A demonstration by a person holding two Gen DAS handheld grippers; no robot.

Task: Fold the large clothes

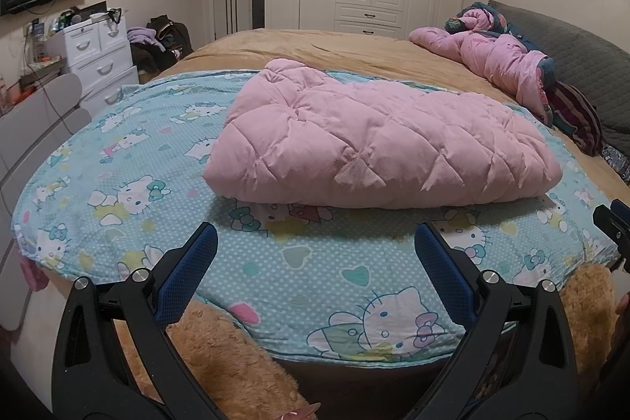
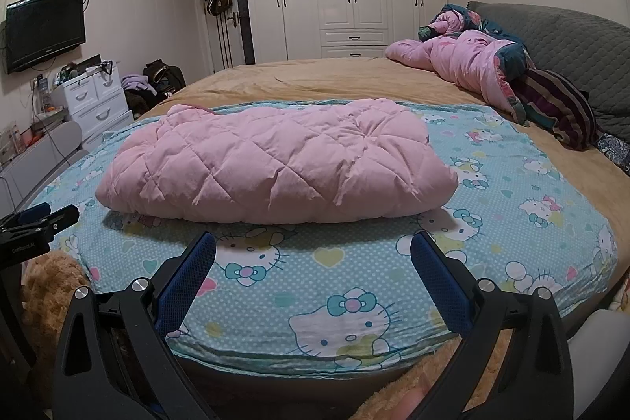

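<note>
Both grippers hang just off the near edge of the bed, each with its blue-padded jaws spread wide and nothing between them: the left gripper point(image 1: 315, 250) faces the near left part of the garment, and the right gripper point(image 2: 313, 254) faces its near right part.

The task's thing, a pale pink diamond-quilted puffy coat point(image 1: 370, 144), lies already doubled into a thick bundle, lengthwise along the near edge of the bed, resting on the light blue cartoon-cat printed sheet point(image 2: 354, 286) that covers the near end. Its rounded fold faces the grippers; the far end tapers toward what looks like a hood, though that is hard to confirm.

Judging by the compact shape, the fold seems nearly complete, and the step in hand is probably a final fold or a tidy-up. To do it well, each gripper should approach low, bite all layers at the two near corners at once, and lift evenly, since slippery padded fabric tends to spring open or slide.

Beyond the sheet lies a tan bedspread point(image 1: 315, 44), and a crumpled pink floral quilt point(image 2: 472, 65) is heaped at the far right corner.
</note>
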